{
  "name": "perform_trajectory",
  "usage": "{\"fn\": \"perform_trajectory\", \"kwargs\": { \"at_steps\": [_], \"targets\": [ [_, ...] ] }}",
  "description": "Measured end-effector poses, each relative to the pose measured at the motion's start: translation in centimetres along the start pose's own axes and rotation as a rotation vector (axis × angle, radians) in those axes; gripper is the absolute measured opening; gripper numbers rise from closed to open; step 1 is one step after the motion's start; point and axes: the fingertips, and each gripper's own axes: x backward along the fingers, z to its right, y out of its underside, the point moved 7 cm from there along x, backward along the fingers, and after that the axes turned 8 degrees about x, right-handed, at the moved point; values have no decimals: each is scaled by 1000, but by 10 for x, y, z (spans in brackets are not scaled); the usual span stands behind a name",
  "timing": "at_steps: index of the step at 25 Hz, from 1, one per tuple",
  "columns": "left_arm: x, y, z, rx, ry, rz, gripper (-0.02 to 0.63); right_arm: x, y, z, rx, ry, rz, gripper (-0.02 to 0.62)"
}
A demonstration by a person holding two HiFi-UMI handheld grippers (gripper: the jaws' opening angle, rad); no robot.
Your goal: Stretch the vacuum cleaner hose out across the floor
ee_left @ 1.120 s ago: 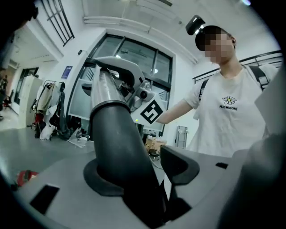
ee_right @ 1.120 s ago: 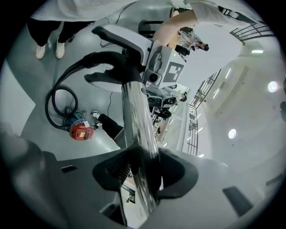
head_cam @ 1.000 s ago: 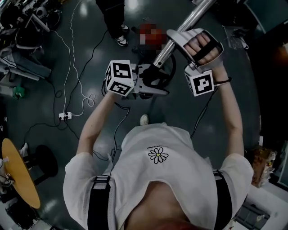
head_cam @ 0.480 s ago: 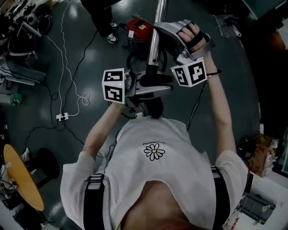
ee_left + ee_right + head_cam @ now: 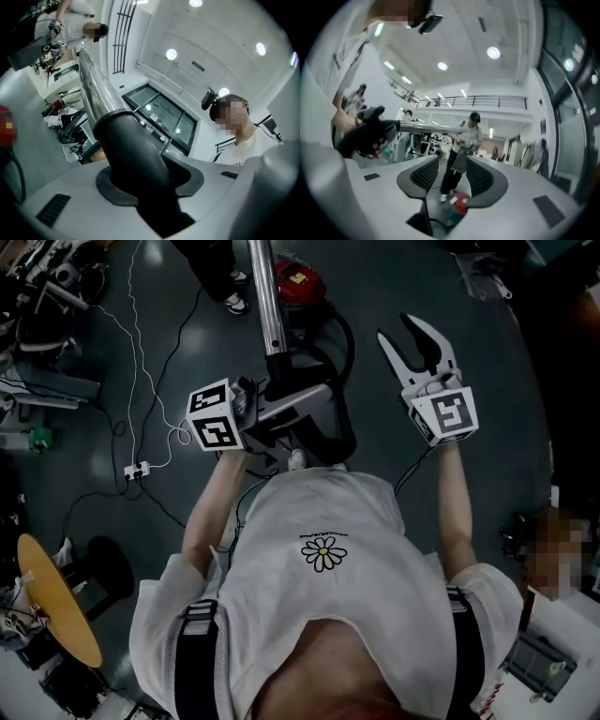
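Observation:
The vacuum's black wand handle (image 5: 298,401) is gripped by my left gripper (image 5: 286,413), whose jaws have just been closing on it. In the left gripper view the handle (image 5: 136,159) fills the gap and the chrome tube (image 5: 93,89) runs up and away. That tube (image 5: 265,296) points toward the red vacuum cleaner (image 5: 300,282) on the floor. The black hose (image 5: 345,381) loops from the cleaner down to the handle. My right gripper (image 5: 396,328) is off to the right, open and empty. Past its jaws (image 5: 452,176) I see the cleaner (image 5: 459,204).
A standing person (image 5: 461,154) is beside the cleaner, shoes (image 5: 234,301) in the head view. A white cable and power strip (image 5: 138,470) lie on the dark floor at left. A yellow round table (image 5: 56,596) is at lower left, with equipment clutter (image 5: 47,296) at upper left.
My right gripper let go of the chrome tube, rolled over and swung out to the right. The wand tilted toward the left of the picture, with the left gripper still on its handle.

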Motion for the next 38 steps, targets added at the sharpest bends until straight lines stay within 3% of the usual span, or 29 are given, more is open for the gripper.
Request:
{"fn": "perform_trajectory", "kwargs": {
  "at_steps": [5,8,10,12,14,17,20,23,29,34,38],
  "targets": [
    [17,-10,-14,27,-92,133,160,18,93,-45,-728,-132,-275,193],
    [35,-12,-22,11,-175,233,160,35,142,-68,-1134,-84,-386,193],
    [48,-13,-25,6,-200,306,160,52,171,-87,-1347,-44,-451,193],
    [57,-14,-28,5,-215,370,160,68,195,-112,-1554,-57,-511,193],
    [64,-18,-31,2,-240,432,160,79,213,-135,-1780,-81,-502,193],
    [76,-24,-36,2,-286,516,160,83,218,-158,-2094,-132,-352,193],
    [82,-24,-40,3,-297,563,160,81,207,-168,-2216,-157,-279,193],
    [84,-20,-42,-6,-304,592,160,80,195,-172,-2318,-97,-223,193],
    [72,-7,-44,1,-285,572,160,76,181,-176,-2584,-20,104,193],
    [59,5,-45,24,-266,522,160,59,160,-170,-2672,-75,345,195],
    [46,17,-49,64,-245,435,160,44,152,-161,-2653,-154,459,194]
  ]
}}
